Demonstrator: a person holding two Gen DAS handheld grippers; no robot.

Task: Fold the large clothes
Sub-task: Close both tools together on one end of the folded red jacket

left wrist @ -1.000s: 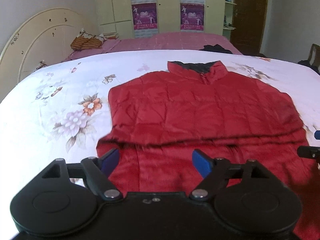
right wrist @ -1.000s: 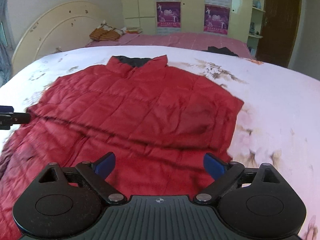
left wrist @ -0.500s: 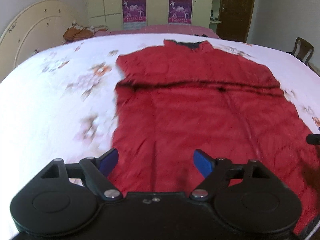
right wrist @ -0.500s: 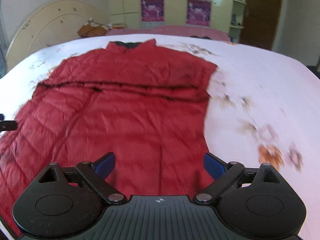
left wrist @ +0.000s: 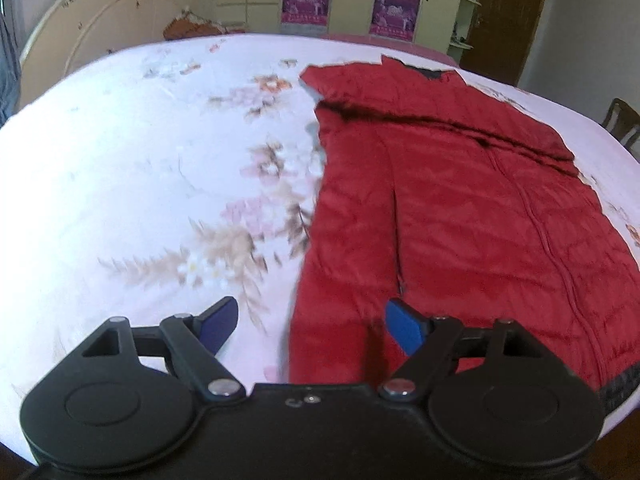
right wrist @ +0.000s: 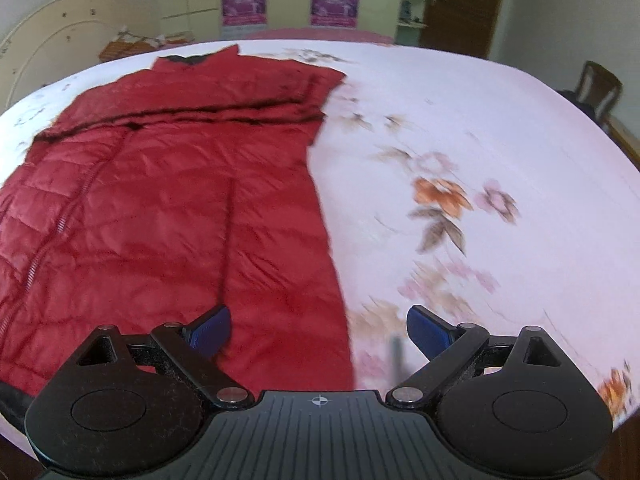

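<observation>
A long red quilted coat [left wrist: 460, 208] lies flat on the bed, collar at the far end, sleeves folded across the chest. It also shows in the right wrist view [right wrist: 160, 208]. My left gripper [left wrist: 312, 326] is open and empty, above the coat's near left hem corner, straddling its left edge. My right gripper [right wrist: 318, 330] is open and empty, above the coat's near right hem corner, straddling its right edge.
The bed carries a white floral sheet [left wrist: 140, 184]. A cream headboard [left wrist: 116, 28] stands at the far left. Wardrobes with posters [right wrist: 280, 0] and a brown door [right wrist: 460, 4] line the back wall. A wooden chair [right wrist: 600, 88] stands at the right.
Both grippers have pulled back from the coat's chest to its near hem. The left has shifted to the left edge and the right to the right edge. Both stay open.
</observation>
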